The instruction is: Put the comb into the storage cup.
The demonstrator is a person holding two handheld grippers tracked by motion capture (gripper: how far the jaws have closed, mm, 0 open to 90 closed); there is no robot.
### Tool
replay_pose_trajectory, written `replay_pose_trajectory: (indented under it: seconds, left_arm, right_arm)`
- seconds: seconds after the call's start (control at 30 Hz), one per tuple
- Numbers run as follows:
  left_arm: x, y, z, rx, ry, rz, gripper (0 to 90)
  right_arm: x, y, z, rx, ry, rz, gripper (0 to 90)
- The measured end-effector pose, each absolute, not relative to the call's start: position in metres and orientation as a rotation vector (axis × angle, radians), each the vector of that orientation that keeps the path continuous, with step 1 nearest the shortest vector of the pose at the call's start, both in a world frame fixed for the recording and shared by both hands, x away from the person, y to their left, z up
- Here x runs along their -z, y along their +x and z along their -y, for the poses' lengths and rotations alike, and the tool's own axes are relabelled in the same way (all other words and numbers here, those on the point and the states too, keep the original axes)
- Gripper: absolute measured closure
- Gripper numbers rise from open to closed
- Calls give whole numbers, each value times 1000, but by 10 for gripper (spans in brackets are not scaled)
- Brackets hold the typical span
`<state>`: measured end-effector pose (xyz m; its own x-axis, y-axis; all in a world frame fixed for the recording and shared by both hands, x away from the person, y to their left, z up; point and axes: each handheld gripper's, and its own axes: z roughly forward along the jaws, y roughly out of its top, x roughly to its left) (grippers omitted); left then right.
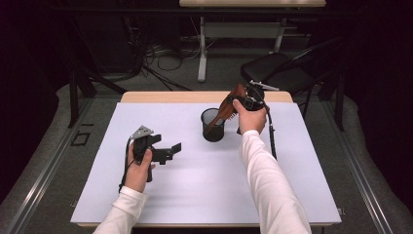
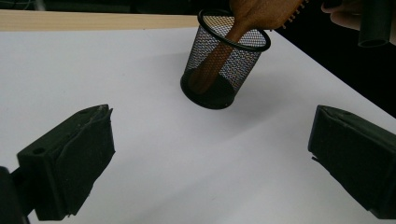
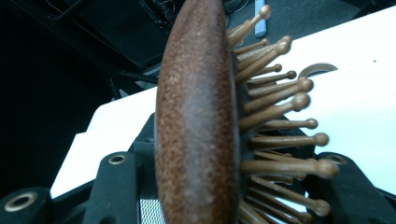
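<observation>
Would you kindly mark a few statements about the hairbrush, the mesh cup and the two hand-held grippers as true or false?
1. The right hand-held gripper is shut on the wooden hairbrush. True.
2. The hairbrush's handle is inside the black mesh cup. True.
3. The left hand-held gripper grips the cup. False: its jaws are open, apart from the cup.
4. The cup lies on its side. False: it stands on the white table.
</observation>
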<state>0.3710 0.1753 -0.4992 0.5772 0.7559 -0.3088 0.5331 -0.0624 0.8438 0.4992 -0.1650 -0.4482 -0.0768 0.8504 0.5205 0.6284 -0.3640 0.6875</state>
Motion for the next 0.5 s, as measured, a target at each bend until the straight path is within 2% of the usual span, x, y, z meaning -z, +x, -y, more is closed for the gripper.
replay_pose_trajectory:
  seconds: [0.5]
  left_arm:
    - [499,371,-175,-258,1729,-1073,3]
  right_arm:
    - [447,498,163,-1406,1939,-1623,459]
